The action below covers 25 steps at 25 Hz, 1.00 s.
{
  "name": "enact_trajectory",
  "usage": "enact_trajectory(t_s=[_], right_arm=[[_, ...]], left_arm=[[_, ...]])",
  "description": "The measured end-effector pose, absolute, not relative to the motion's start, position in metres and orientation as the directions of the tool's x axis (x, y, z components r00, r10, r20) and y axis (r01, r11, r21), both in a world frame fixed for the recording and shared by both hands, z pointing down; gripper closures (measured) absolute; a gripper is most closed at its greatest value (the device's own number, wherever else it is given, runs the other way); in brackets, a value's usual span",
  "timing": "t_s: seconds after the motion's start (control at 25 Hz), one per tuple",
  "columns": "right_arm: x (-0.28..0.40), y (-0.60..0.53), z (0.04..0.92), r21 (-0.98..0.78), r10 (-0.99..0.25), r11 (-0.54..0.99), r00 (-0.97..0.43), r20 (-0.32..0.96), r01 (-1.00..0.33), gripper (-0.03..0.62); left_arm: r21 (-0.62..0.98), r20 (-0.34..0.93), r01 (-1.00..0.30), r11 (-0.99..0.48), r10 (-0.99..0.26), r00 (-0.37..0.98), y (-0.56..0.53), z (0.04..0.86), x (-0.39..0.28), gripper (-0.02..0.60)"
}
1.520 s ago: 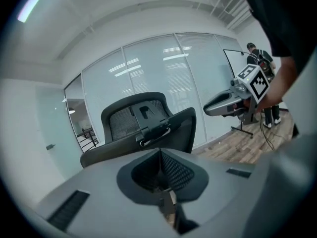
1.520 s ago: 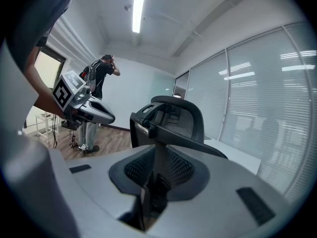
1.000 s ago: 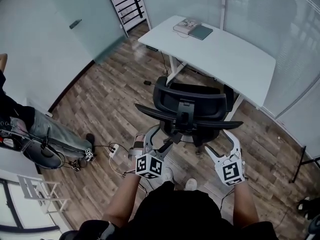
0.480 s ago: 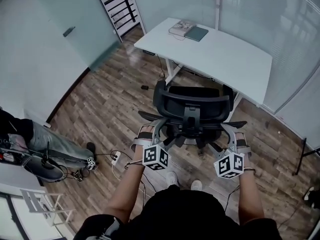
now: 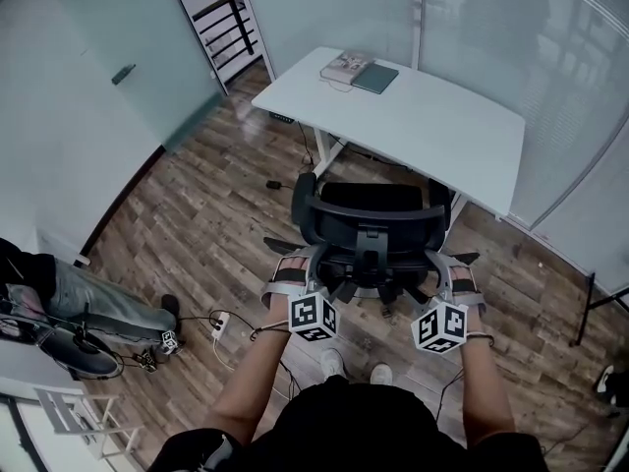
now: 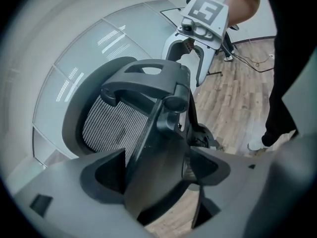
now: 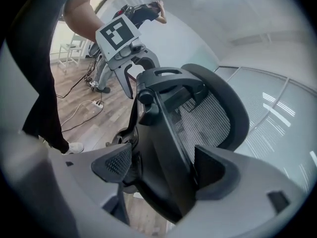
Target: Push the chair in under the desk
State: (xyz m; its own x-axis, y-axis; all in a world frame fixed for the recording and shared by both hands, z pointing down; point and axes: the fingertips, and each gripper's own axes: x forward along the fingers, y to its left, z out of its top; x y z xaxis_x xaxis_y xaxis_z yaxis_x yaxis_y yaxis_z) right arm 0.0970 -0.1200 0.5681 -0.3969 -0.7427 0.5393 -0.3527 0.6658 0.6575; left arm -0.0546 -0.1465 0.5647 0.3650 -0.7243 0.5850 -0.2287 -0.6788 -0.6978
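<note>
The black mesh-backed office chair [image 5: 369, 229] stands just in front of the white desk [image 5: 423, 116], its back towards me. My left gripper [image 5: 295, 264] is at the left edge of the backrest and my right gripper [image 5: 447, 264] at the right edge. In the left gripper view the chair's rear frame [image 6: 148, 133] runs between the wide jaws of the left gripper [image 6: 158, 175]. The right gripper [image 7: 163, 167] straddles the frame [image 7: 168, 133] the same way. Both pairs of jaws have just been opening. I see no squeeze on the frame.
A book [image 5: 344, 65] and a dark notebook [image 5: 378, 77] lie on the desk's far corner. Glass walls stand behind the desk and to its right. A seated person's leg [image 5: 88, 298] and a power strip with cables [image 5: 218, 321] are on the wooden floor at my left.
Both grippers have moved forward from behind the chair to the two sides of its backrest and rolled as they went. Their jaws now have the chair's frame between them.
</note>
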Motion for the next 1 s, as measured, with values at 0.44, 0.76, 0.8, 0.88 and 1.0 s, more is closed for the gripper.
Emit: enact_trajectory(t_s=[0.44,0.76,0.8,0.88,1.0], right_arm=[[0.096,-0.122,0.575,0.707,-0.774,0.627,-0.366,0.517,-0.327,0.2],[0.089,-0.124,0.568,0.752,-0.839,0.538,-0.332,0.431,-0.381,0.2],[0.089,-0.124,0.568,0.76,-0.85,0.52,-0.322,0.416,-0.391,0.2],[0.087,-0.126,0.567,0.769,-0.868,0.492,-0.299,0.397,-0.408,0.2],[0.084,-0.132,0.565,0.77,-0.878,0.477,-0.277,0.39,-0.423,0.2]], left_arm=[[-0.738,0.574,-0.171,-0.652,-0.741,0.348,-0.157,0.569,-0.058,0.179],[-0.739,0.559,-0.172,-0.651,-0.736,0.382,-0.163,0.566,-0.06,0.17],[-0.744,0.551,-0.168,-0.647,-0.736,0.394,-0.163,0.566,-0.06,0.17],[-0.761,0.525,-0.159,-0.628,-0.742,0.417,-0.165,0.567,-0.061,0.17],[-0.777,0.508,-0.15,-0.612,-0.749,0.425,-0.172,0.568,-0.064,0.156]])
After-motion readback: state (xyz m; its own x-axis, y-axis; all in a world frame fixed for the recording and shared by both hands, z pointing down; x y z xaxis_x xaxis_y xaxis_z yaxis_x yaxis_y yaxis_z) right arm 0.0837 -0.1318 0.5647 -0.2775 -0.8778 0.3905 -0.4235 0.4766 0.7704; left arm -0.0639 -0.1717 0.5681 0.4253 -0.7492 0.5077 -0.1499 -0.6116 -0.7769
